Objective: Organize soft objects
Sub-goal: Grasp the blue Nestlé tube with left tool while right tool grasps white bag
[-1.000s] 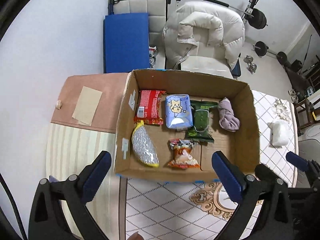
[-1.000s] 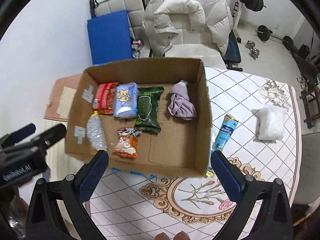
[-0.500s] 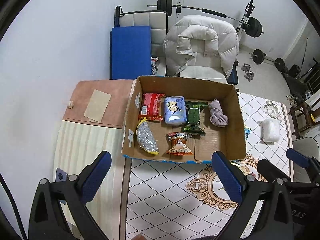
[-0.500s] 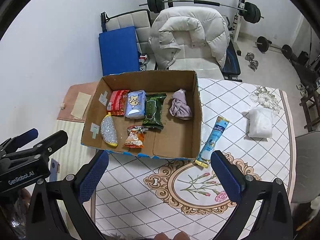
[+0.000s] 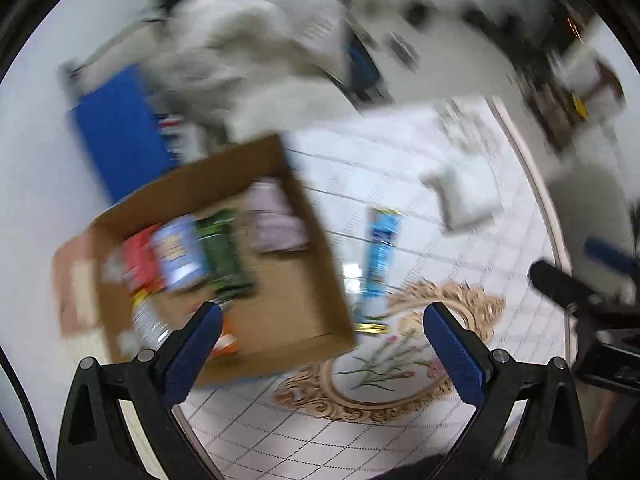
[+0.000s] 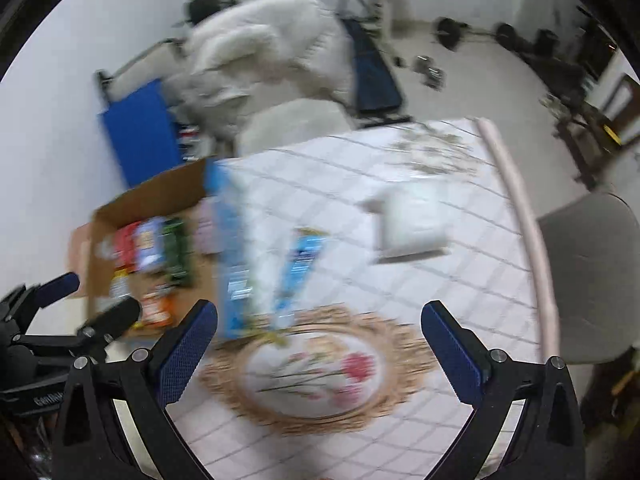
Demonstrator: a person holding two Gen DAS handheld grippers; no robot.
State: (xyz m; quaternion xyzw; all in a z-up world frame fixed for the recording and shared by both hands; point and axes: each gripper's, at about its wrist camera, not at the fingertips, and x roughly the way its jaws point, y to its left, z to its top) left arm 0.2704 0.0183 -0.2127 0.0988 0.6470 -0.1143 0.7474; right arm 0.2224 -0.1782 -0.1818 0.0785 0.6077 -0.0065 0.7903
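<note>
Both views are motion-blurred. A cardboard box on the patterned table holds several soft packets and a lilac cloth; it also shows in the right wrist view. A blue tube-shaped packet lies on the table just right of the box, also in the right wrist view. A white soft bag lies farther right, also in the right wrist view. My left gripper is open and empty above the box's near right corner. My right gripper is open and empty above the table's floral medallion.
The white quilted tablecloth has a gold floral medallion. Behind the table stand a chair with a white puffy jacket, a blue mat and weight equipment. A grey seat is at the right.
Both grippers have swung to the right and tilted, blurring the views. The box has shifted left in frame, and the blue packet and white bag are more central. Both stay open.
</note>
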